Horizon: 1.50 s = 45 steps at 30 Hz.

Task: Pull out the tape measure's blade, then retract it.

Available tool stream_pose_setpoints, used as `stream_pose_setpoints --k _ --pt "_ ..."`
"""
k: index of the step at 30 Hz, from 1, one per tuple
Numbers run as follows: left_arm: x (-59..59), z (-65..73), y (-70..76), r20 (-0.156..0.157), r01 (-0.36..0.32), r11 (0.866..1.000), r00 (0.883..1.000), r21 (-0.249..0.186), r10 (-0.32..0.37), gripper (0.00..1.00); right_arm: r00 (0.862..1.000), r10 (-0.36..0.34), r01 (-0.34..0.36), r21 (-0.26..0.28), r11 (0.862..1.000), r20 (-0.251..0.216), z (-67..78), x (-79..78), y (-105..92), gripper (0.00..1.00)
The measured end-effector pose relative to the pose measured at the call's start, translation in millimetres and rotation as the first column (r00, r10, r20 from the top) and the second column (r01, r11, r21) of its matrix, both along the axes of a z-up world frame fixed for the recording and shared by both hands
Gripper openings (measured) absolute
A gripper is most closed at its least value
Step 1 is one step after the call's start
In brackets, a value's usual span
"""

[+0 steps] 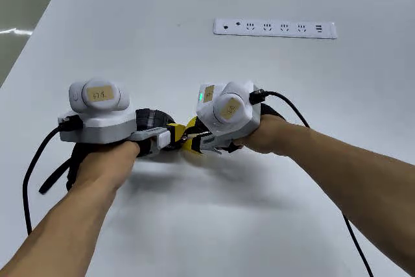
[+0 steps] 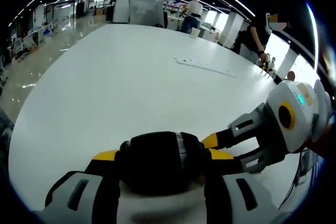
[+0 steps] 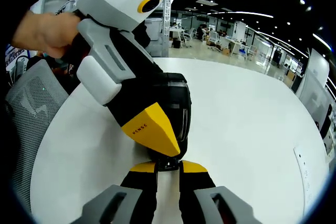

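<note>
In the head view, a hand is holding each gripper over the white table (image 1: pixel 194 50), toward its near edge. The two grippers are pointing at each other. The left gripper (image 1: pixel 170 135) is carrying the black tape measure (image 1: pixel 153 120), and the right gripper (image 1: pixel 193 141) is meeting it from the other side. Tan stickers (image 1: pixel 98 94) are sitting on both gripper bodies, but their writing is too small to read. A white power strip (image 1: pixel 275 28) is lying well apart from them, toward the far edge.

In the left gripper view, the yellow-tipped left fingers (image 2: pixel 105 156) are clamping the tape measure's round body from both sides, spread just as wide as the body itself. The right gripper is reaching in from the right, with its tips touching the tape measure.

In the right gripper view, the right fingers (image 3: pixel 143 169) are squeezing almost together on a small dark tab (image 3: pixel 168 164) at the tape measure's lower end. The left gripper is coming in from the upper left. One of its yellow tips is lying against the tape measure and bearing small dark lettering, too fine to read with certainty.
</note>
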State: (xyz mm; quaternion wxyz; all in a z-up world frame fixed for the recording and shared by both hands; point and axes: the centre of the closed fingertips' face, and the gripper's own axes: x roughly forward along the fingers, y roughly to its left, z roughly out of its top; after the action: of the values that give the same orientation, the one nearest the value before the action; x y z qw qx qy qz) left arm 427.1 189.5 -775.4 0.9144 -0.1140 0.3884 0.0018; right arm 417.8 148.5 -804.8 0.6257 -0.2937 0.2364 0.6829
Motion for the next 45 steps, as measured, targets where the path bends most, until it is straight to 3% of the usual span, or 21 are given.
stream_pose_setpoints --k 16,20,27,32,38,45 --pt "1.2 -1.3 0.1 0.006 0.000 1.000 1.000 -0.005 0.000 0.63 1.000 -0.012 0.012 -0.002 1.000 0.013 6.4 1.5 -11.7 0.17" --pt "-0.7 -2.9 -1.0 -0.002 0.027 1.000 1.000 0.014 -0.027 0.63 0.999 -0.040 0.040 -0.001 0.999 0.004 7.8 1.8 -19.5 0.19" --pt "-6.6 -2.9 -3.9 -0.001 0.056 0.998 0.998 0.011 -0.056 0.68 0.997 -0.080 0.080 0.005 0.997 0.003 11.9 1.5 -37.1 0.24" --pt "-9.2 1.6 -2.9 0.027 0.100 0.994 0.995 0.051 -0.101 0.75 0.993 -0.117 0.117 0.013 0.993 0.012 15.4 3.8 -54.4 0.27" --pt "-13.5 4.3 -1.5 0.053 0.112 0.993 0.992 0.046 -0.114 0.76 0.985 -0.171 0.171 0.030 0.985 0.000 20.7 3.2 -75.5 0.33" --pt "-22.9 7.1 -8.4 0.081 0.177 0.982 0.980 0.060 -0.182 0.79 0.971 -0.238 0.238 0.045 0.970 -0.010 25.2 1.6 -98.7 0.41"
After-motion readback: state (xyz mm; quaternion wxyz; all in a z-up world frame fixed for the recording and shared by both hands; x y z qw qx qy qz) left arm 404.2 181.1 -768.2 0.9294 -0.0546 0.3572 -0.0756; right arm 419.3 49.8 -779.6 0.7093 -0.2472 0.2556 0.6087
